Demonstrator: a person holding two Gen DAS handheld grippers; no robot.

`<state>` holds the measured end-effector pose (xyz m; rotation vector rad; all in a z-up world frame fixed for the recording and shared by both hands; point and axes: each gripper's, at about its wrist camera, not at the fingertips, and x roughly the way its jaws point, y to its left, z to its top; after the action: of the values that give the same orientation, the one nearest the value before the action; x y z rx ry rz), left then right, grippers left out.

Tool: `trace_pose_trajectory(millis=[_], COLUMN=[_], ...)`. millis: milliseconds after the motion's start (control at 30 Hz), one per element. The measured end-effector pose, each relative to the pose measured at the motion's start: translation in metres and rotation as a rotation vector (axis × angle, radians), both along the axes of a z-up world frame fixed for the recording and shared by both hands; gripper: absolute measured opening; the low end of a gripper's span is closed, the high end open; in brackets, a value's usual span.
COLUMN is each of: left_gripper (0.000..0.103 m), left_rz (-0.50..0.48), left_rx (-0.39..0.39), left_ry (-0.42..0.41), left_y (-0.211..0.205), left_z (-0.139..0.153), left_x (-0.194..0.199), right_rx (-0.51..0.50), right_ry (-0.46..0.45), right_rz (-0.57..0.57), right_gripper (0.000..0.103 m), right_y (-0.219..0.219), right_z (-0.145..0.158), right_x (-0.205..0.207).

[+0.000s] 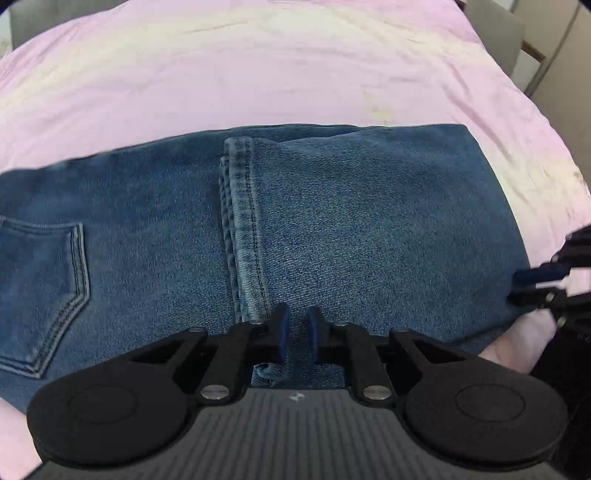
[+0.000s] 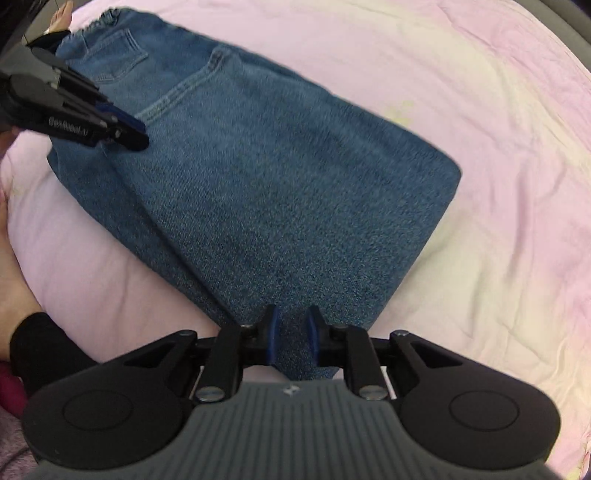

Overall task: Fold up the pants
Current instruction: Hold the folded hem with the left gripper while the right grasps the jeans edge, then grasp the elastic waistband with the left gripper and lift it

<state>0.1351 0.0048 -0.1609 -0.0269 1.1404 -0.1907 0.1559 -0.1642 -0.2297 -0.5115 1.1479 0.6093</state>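
Blue denim pants lie folded on the pink bedsheet, leg hems laid over the seat, a back pocket at the left. My left gripper sits at the near edge by the hem, jaws narrowly apart around the denim. My right gripper is at the fold corner of the pants, jaws narrowly apart with denim between them. Each gripper shows in the other's view: the right one at the pants' right edge, the left one near the pocket side.
The pink sheet covers the bed all round the pants, wrinkled at the right. A grey headboard or wall lies beyond the far edge. The person's hand and black sleeve are at the left.
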Motion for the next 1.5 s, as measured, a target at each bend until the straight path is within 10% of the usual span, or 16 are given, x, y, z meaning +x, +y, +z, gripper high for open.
trace_pose_trajectory(millis=[200, 700, 1100, 1500], left_gripper=[0.021, 0.073, 0.085, 0.085], left_rz=[0.035, 0.405, 0.836, 1.07], left_rx=[-0.061, -0.129, -0.345, -0.512], left_ry=[-0.034, -0.052, 0.041, -0.057], left_y=[0.014, 0.173, 0.277, 0.299], left_z=[0.027, 0.08, 0.029, -0.019], left_x=[-0.02, -0.061, -0.098, -0.084], right_rx=[-0.046, -0.012, -0.029, -0.065], right_ry=[0.004, -0.112, -0.151, -0.099], right_rz=[0.014, 0.133, 0.215, 0.381], right_gripper=[0.014, 0.034, 0.037, 0.036], right_y=[0.01, 0.072, 0.15, 0.196], right_z=[-0.003, 0.045, 0.046, 0.024], right_x=[0.004, 0.0, 0.032, 0.067])
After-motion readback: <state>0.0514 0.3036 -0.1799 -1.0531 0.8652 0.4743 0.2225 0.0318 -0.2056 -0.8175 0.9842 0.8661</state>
